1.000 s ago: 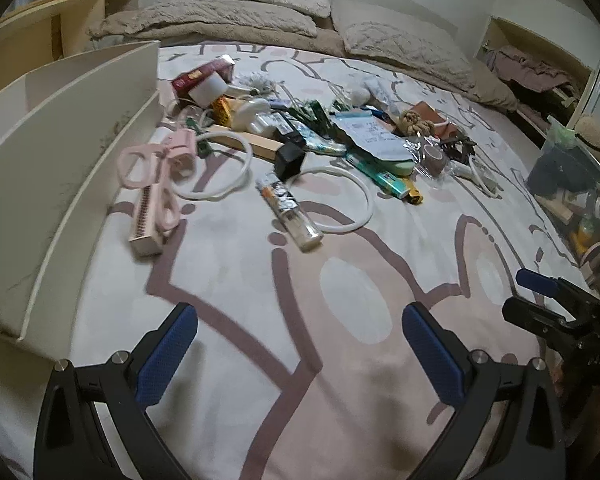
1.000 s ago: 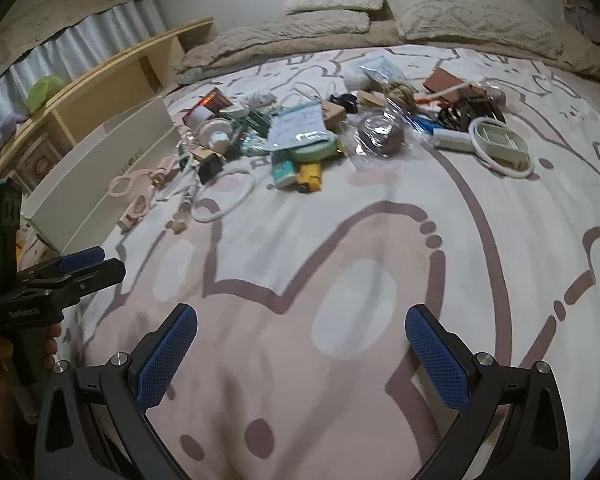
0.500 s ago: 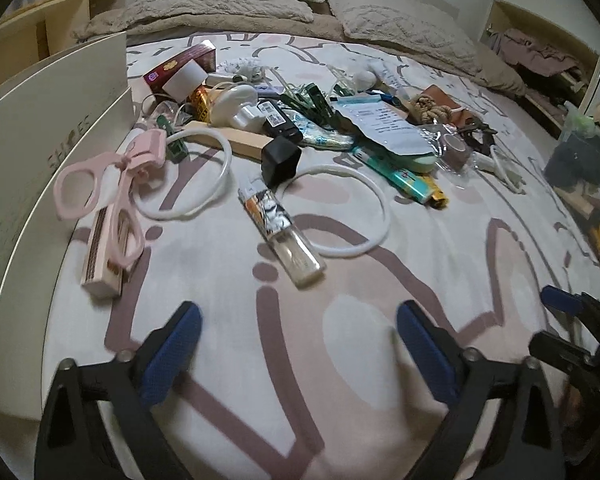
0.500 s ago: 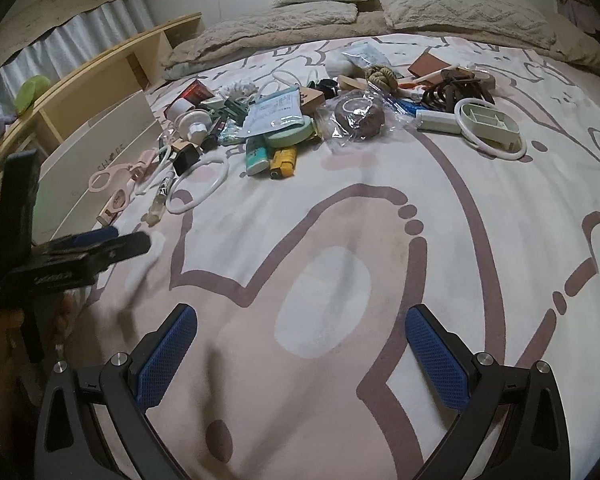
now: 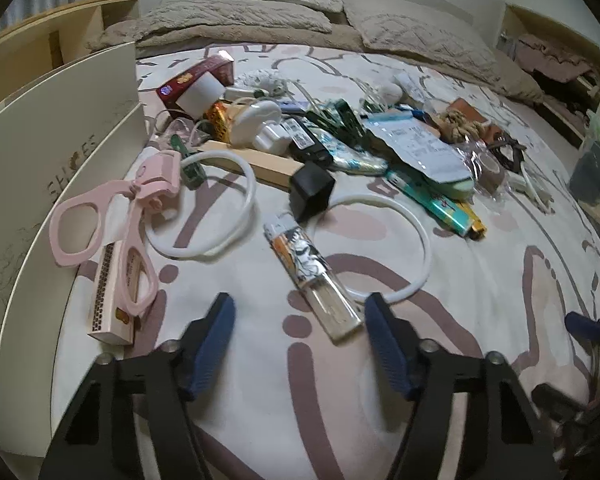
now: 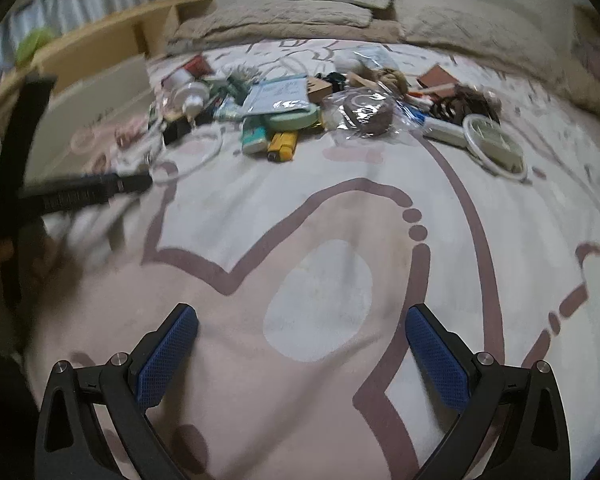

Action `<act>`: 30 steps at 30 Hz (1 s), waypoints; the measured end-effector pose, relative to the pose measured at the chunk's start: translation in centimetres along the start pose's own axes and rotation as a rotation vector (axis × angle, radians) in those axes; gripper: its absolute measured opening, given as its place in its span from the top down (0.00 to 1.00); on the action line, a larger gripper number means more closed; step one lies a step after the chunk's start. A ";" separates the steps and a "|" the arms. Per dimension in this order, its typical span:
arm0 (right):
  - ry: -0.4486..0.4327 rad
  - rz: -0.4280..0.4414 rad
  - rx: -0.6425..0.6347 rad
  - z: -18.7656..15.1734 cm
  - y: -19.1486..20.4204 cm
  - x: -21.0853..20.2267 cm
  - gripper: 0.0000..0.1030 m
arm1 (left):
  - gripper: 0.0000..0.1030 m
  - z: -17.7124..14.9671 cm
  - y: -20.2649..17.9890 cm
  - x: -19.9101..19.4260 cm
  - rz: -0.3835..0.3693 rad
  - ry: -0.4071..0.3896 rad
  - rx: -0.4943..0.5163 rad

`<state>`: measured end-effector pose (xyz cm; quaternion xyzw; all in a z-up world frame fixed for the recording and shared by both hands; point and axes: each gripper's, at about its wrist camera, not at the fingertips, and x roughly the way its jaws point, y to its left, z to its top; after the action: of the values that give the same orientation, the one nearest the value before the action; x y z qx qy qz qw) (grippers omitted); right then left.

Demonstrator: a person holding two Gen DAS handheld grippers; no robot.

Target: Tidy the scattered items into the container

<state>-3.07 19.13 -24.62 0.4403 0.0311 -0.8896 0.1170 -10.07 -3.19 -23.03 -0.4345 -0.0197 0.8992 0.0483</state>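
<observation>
I have the left gripper [image 5: 300,336] low over the bed [image 5: 480,340], its fingers spread apart and holding nothing, with the lighter [image 5: 312,276] lying just ahead between them. I judge this to be the approach for the first pick: nothing is gripped yet, and the pile of small things sits loose on the bedspread. The next move calls for easing forward so the fingers straddle the lighter's clear lower end, then closing across its narrow width. It lies flat and slantwise to my fingers, so a slight twist of the wrist would help. The white ring [image 5: 384,248] touches it on the right, so I must take care not to catch it.

The lighter has a printed upper half, a see-through lower half and a pale cap. The box [image 5: 40,152] stands open at the bed's left edge, close by. My right gripper [image 6: 300,352] hangs over bare bedspread, fingers wide apart and empty.
</observation>
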 end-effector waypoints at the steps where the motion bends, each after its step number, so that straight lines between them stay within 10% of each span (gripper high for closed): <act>1: -0.002 -0.009 -0.009 0.0 0.1 0.0 0.00 | 0.50 0.0 0.2 -0.1 0.003 -0.006 -0.009; 11: -0.030 -0.006 0.007 -0.3 -0.1 0.2 0.00 | 0.77 0.1 -0.1 -0.5 -0.041 -0.026 0.009; 22: -0.031 0.080 0.033 3.7 1.4 -0.2 0.00 | 0.78 -0.1 0.7 -0.5 -0.103 -0.009 -0.020; 30: -0.083 0.042 0.029 8.7 1.6 1.2 0.47 | 0.79 -0.5 1.5 -0.8 -0.140 -0.003 -0.044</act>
<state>-10.19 15.98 -20.19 0.4052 0.0040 -0.9049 0.1306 -9.26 -4.74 -22.87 -0.4318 -0.0698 0.8935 0.1015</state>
